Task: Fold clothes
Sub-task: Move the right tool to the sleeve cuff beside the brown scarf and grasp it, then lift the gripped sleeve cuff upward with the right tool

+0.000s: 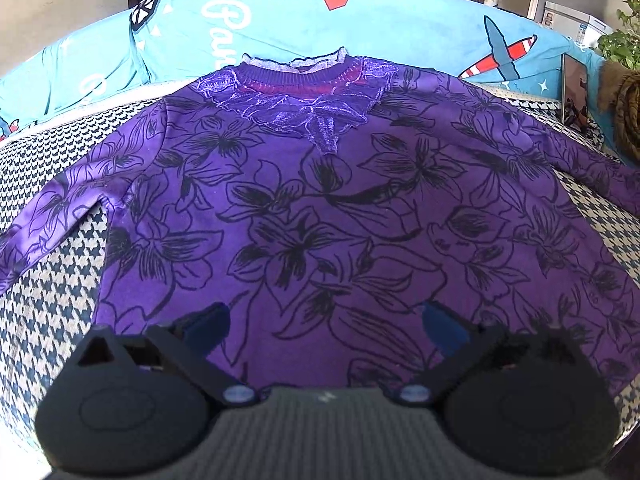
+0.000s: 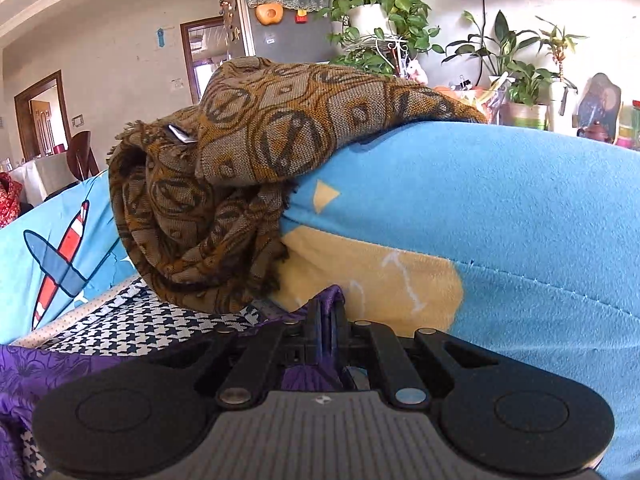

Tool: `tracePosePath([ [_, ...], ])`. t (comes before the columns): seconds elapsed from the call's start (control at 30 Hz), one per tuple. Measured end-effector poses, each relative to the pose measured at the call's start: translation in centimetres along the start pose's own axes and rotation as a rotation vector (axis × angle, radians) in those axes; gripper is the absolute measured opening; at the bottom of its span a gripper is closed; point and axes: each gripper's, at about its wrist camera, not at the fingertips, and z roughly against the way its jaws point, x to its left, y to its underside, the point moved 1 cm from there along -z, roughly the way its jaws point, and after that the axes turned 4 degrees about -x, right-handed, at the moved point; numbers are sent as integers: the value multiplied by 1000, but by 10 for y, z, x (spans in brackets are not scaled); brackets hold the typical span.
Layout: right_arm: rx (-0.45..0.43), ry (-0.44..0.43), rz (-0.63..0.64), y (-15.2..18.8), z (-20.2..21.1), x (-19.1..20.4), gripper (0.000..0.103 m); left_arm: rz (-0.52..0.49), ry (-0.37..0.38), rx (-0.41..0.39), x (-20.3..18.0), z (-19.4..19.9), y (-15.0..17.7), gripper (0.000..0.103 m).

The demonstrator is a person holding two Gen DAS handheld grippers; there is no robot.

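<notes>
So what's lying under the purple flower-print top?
The purple flower-print top lies flat on a black-and-white houndstooth cover, which shows all around it. Behind is a blue aeroplane-print cushion. Whatever lies beneath the top's middle is covered.

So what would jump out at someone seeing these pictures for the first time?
First the purple flowered sweater, spread flat, front up, across the houndstooth cover, with the open left gripper above its hem. Then the brown patterned scarf, bunched over the blue airplane-print cushion. Below the scarf, the right gripper is shut on a pinch of the purple fabric.
</notes>
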Motion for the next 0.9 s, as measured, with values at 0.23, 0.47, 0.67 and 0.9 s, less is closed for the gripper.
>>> tracePosePath([
  [0.23, 53, -41, -74, -1, -8, -18, 31, 8, -4, 9, 2, -1, 0, 103],
  [0.47, 106, -105, -136, -1, 0, -43, 37, 51, -16, 15, 9, -1, -1, 103],
  [0.67, 174, -102, -178, 3, 10, -54, 45, 53, -22, 9, 10, 0, -1, 103],
  [0.9, 261, -77, -292, 16, 9, -75, 52, 70, -27, 9, 14, 2, -1, 103],
])
